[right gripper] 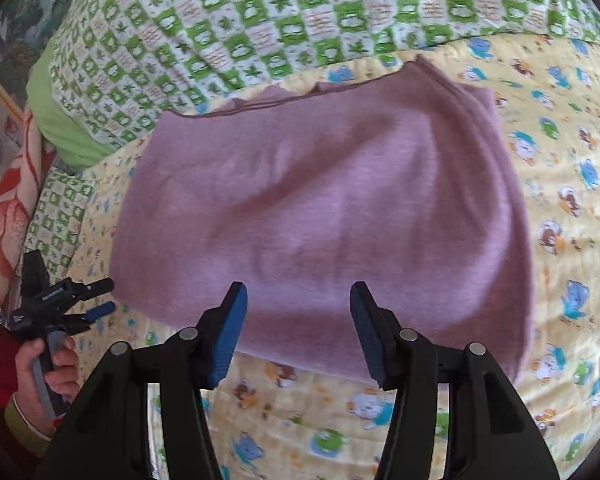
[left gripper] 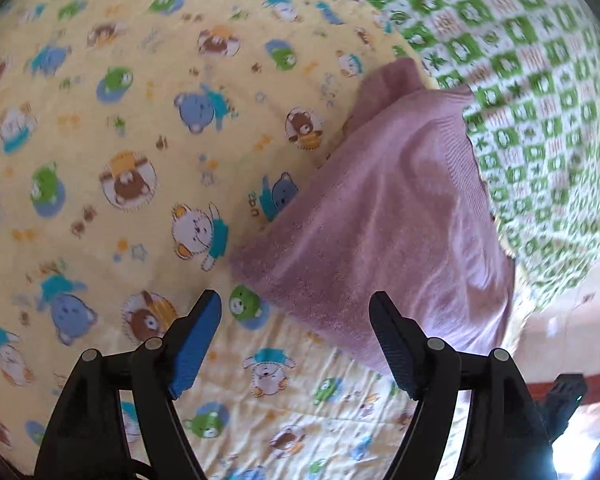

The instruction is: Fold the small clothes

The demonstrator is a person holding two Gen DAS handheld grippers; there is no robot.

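Observation:
A mauve knit garment (right gripper: 324, 208) lies folded into a flat rectangle on the yellow cartoon-bear bedsheet (right gripper: 572, 208). It also shows in the left wrist view (left gripper: 388, 220), to the right of centre. My right gripper (right gripper: 298, 300) is open and empty, its fingertips just above the garment's near edge. My left gripper (left gripper: 296, 308) is open and empty, over the sheet at the garment's corner. The left gripper also shows in the right wrist view (right gripper: 100, 298), held in a hand at the far left, beside the garment's left edge.
A green-and-white checked pillow (right gripper: 260, 20) lies along the garment's far edge and shows in the left wrist view (left gripper: 540, 100) too. A lime green cushion (right gripper: 56, 120) and a red floral fabric (right gripper: 4, 216) sit at the left.

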